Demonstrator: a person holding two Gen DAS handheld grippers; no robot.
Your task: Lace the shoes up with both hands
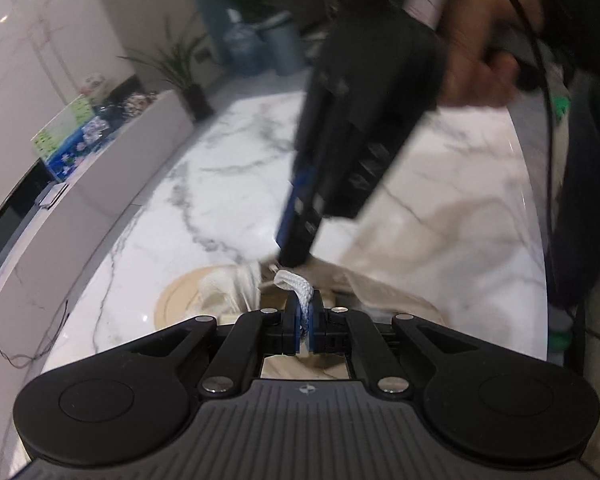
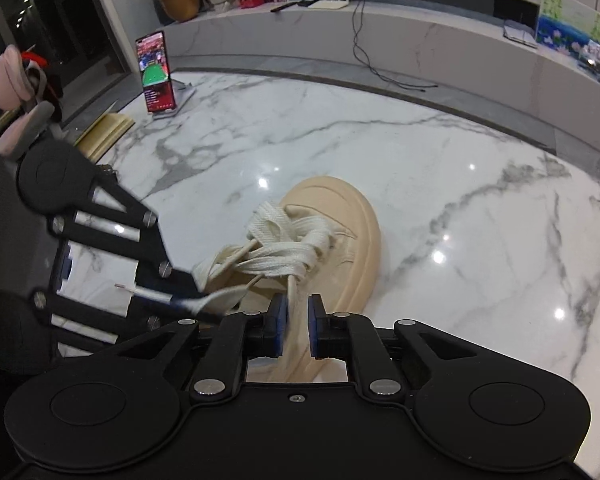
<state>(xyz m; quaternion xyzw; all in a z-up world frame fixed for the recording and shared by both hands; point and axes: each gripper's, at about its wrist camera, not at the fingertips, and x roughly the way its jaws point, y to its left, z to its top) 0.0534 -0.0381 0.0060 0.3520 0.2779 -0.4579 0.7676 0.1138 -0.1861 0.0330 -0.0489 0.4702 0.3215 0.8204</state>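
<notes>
The beige shoe (image 2: 340, 240) stands on the marble table (image 2: 460, 200), its white lace (image 2: 288, 240) loosely crossed over the tongue. The left gripper (image 1: 305, 316) has its fingers closed on a lace end. The right gripper (image 2: 298, 320) has its fingers slightly parted with a lace strand between them, not pinched.

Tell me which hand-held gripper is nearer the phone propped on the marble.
Left. In the right wrist view the left hand-held gripper lies on the phone's side of the shoe; the right hand-held gripper sits farther back.
</notes>
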